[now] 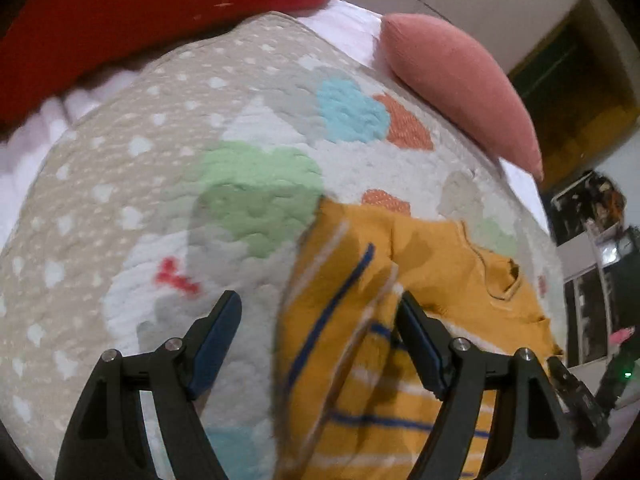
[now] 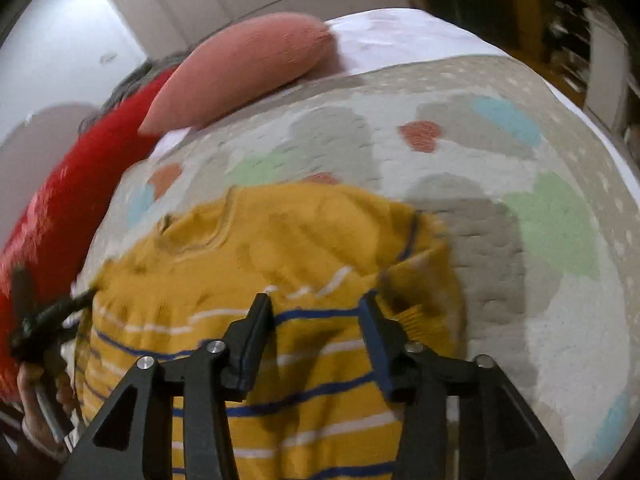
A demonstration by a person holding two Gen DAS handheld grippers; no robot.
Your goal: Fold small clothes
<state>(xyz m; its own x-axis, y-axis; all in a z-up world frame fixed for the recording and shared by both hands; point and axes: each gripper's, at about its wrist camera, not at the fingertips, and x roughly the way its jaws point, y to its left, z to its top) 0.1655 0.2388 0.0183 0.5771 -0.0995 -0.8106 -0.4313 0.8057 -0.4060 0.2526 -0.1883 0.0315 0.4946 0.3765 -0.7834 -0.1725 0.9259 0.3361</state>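
Garment: the small yellow striped sweater (image 2: 280,264) lies on the patterned quilt (image 2: 500,320) on the bed, neckline toward the pillows, one sleeve folded in over the body at its right side.
Left gripper: the left gripper (image 1: 320,312) hovers spread wide, nothing pinched; one finger is over bare quilt, the other at the sweater's edge.
Right gripper: the right gripper (image 2: 316,316) stands partly spread above the striped body, holding no cloth.
Step in hand: looks like one sleeve fold is laid and released.
Next move: probably take the other sleeve or side and bring it in, keeping the edges straight.
Surroundings: pink pillow (image 2: 248,68) and red pillow (image 1: 160,12) sit well clear at the head.
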